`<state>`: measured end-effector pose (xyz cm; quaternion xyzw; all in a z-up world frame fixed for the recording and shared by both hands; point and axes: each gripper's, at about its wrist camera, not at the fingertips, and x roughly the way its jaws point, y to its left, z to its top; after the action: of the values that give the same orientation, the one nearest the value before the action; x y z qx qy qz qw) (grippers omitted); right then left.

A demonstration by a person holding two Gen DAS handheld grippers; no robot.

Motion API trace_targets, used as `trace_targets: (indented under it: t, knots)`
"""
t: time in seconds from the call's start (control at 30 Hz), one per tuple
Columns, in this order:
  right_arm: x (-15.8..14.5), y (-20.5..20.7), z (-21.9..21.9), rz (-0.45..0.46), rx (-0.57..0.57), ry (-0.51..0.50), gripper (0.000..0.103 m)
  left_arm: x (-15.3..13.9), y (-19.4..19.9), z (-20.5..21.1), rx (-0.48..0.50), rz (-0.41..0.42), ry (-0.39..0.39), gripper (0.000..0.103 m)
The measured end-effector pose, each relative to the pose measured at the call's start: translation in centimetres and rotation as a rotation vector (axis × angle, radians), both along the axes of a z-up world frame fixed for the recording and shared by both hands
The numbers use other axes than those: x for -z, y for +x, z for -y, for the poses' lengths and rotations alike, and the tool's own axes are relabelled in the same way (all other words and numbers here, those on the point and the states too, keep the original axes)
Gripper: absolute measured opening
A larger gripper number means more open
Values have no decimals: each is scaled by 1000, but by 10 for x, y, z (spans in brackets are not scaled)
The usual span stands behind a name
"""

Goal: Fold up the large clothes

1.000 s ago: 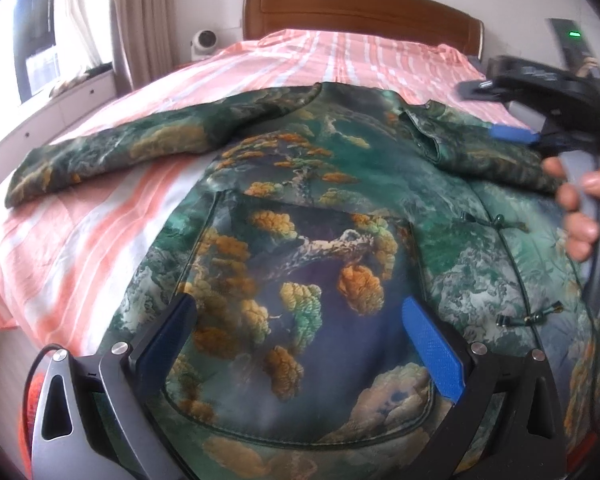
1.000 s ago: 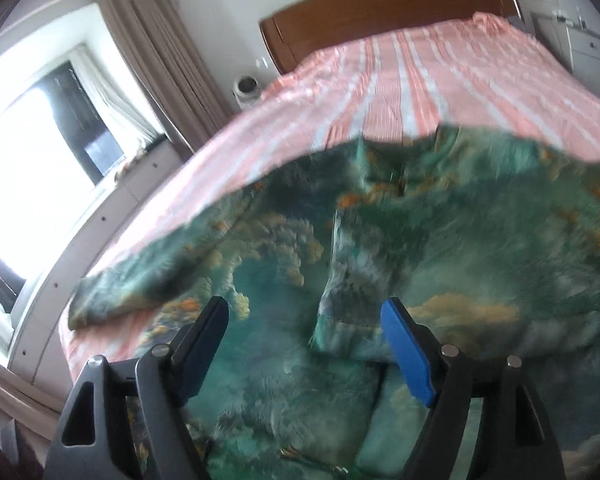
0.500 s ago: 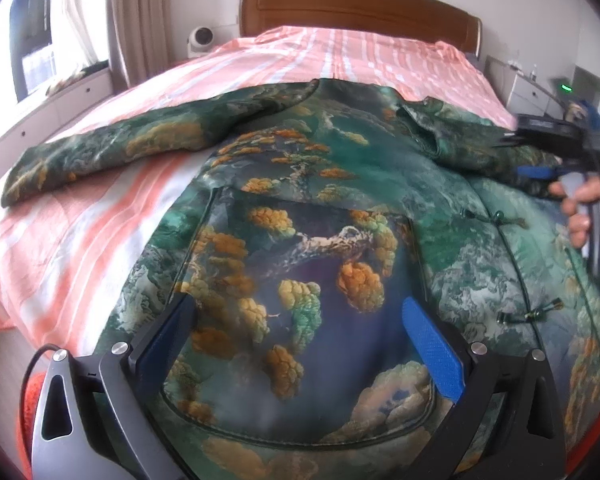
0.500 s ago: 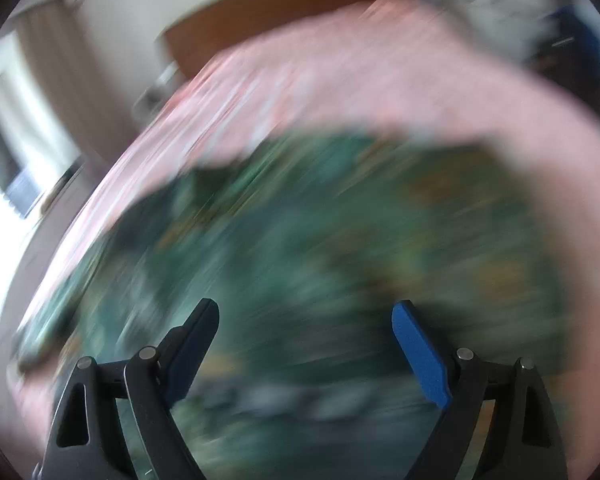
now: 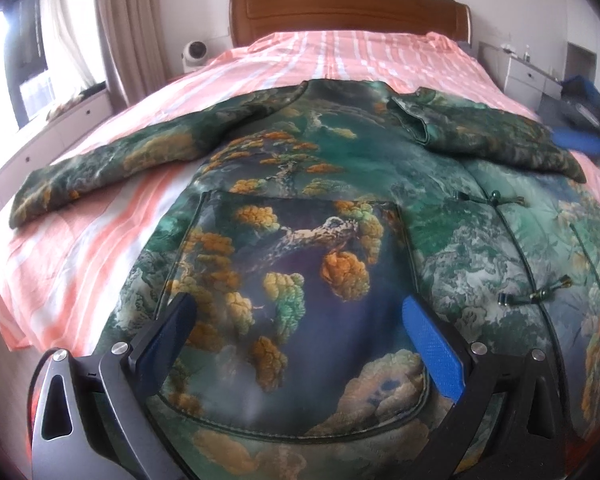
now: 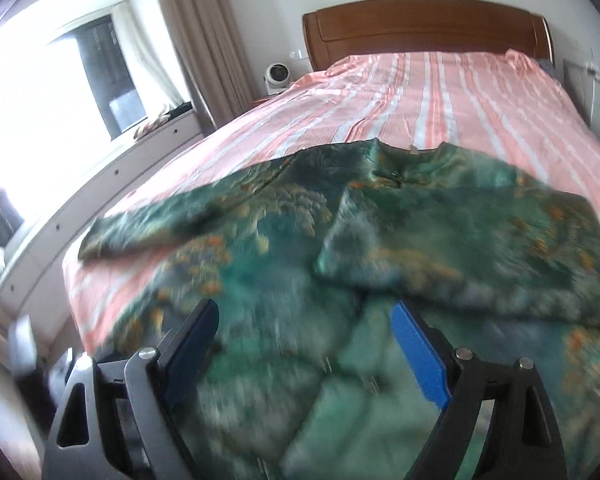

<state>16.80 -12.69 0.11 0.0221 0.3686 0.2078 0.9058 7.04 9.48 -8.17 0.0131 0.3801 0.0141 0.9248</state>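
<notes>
A large green jacket with orange tree print lies front up on the bed. Its left sleeve stretches out to the left. Its right sleeve is folded in across the chest. My left gripper is open and empty, low over the jacket's patch pocket. My right gripper is open and empty above the jacket's lower front; it also shows blurred at the right edge of the left wrist view. The folded sleeve lies just beyond the right gripper's fingers.
The bed has a pink striped sheet and a wooden headboard. A small white fan stands left of the headboard. A window with curtains and a low white cabinet run along the left. A white nightstand is at the right.
My right gripper has pulled back from the folded sleeve toward the right and near side of the bed. The sleeve stays folded across the chest. My left gripper has barely moved.
</notes>
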Motion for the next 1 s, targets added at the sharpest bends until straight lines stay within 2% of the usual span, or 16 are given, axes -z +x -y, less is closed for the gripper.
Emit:
trace_targets:
  t: [0.13, 0.23, 0.43, 0.53, 0.67, 0.8, 1.0]
  knots:
    - [6, -57, 41, 54, 22, -97, 88, -5, -3, 3, -2, -7, 19, 103]
    - [12, -97, 71, 97, 47, -156, 88, -19, -7, 6, 16, -8, 6, 103]
    - [26, -146, 132, 188, 230, -195, 88, -71, 0, 18, 103, -16, -124, 103]
    - [34, -159, 150, 222, 311, -189, 88, -94, 9, 30, 159, -30, -173, 103]
    - [41, -158, 160, 203, 317, -191, 88, -111, 22, 56, 242, -67, -200, 103]
    - [40, -159, 162, 226, 318, -186, 88, -105, 31, 82, 296, -114, -188, 103]
    - [46, -160, 162, 210, 311, -178, 88, -90, 39, 106, 343, -176, -153, 103]
